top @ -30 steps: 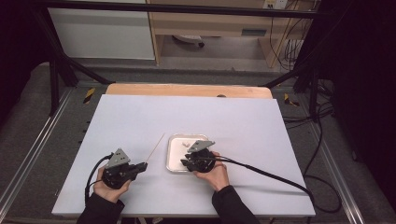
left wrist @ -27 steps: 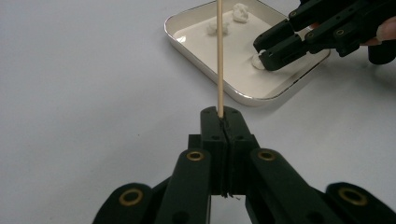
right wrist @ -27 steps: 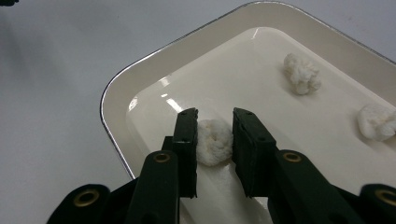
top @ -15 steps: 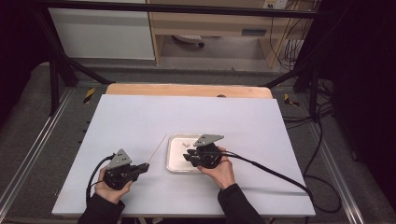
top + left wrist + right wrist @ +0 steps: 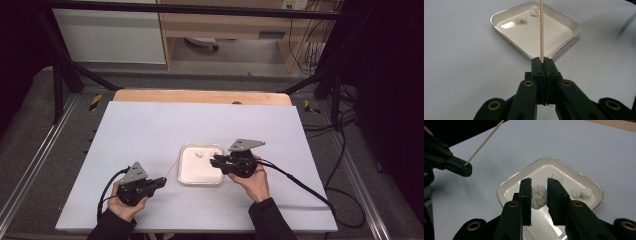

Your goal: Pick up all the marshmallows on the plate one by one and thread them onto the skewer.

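A shallow white tray (image 5: 192, 176) lies near the table's front middle. My right gripper (image 5: 214, 161) hovers over the tray's right side, shut on a white fluffy lump (image 5: 539, 196) above the tray (image 5: 506, 186). Two more white lumps (image 5: 581, 193) (image 5: 556, 177) rest at the tray's far end. Left of the tray, my left gripper (image 5: 162, 181) is shut on a thin wooden stick (image 5: 172, 167). In the left gripper view the stick (image 5: 541, 30) rises from the shut jaws of my left gripper (image 5: 543, 61) across the tray (image 5: 564, 47), toward two lumps (image 5: 521, 20) (image 5: 534, 10).
The white table (image 5: 200, 125) is bare around the tray, with a wooden strip (image 5: 200, 96) along its far edge. Cables trail from both grippers off the front, the right one (image 5: 300, 182) running toward the table's right corner.
My right gripper has moved right and slightly away from me, over the tray's right side. My left gripper has shifted a little right with the stick.
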The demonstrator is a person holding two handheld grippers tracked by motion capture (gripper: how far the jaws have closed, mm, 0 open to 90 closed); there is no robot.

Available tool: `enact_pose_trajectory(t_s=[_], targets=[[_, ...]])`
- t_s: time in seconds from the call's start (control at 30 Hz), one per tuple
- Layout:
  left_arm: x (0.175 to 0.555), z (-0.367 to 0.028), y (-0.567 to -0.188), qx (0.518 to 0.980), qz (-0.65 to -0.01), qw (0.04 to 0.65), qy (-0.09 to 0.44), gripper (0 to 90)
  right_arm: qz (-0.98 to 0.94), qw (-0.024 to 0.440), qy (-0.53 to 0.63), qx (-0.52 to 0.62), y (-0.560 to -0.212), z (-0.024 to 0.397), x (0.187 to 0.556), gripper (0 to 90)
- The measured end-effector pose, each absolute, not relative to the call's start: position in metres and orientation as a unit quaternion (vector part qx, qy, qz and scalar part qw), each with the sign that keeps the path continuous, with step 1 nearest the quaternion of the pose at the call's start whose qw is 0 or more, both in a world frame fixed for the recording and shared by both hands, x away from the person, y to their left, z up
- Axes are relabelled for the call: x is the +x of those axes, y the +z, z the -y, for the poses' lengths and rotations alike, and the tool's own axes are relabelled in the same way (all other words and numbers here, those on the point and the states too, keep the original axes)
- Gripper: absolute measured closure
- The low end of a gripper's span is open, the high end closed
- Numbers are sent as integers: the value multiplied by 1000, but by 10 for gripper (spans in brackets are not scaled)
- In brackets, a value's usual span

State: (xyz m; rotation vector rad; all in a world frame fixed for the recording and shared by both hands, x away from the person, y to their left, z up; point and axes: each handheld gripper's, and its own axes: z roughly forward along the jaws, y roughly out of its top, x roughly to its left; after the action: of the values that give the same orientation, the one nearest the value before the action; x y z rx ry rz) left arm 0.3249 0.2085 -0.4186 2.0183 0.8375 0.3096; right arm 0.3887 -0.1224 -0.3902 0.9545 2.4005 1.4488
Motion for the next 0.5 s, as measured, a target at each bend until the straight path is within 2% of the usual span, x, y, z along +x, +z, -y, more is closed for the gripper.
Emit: enact_pose_trajectory(t_s=[0.2,0.5], targets=[[324,-193,-419,825,-323,448,122,886,-784,85,519,331,-378,147,384,744],[326,-173,-418,830,-305,451,119,886,-761,78,549,335,-366,159,382,749]])
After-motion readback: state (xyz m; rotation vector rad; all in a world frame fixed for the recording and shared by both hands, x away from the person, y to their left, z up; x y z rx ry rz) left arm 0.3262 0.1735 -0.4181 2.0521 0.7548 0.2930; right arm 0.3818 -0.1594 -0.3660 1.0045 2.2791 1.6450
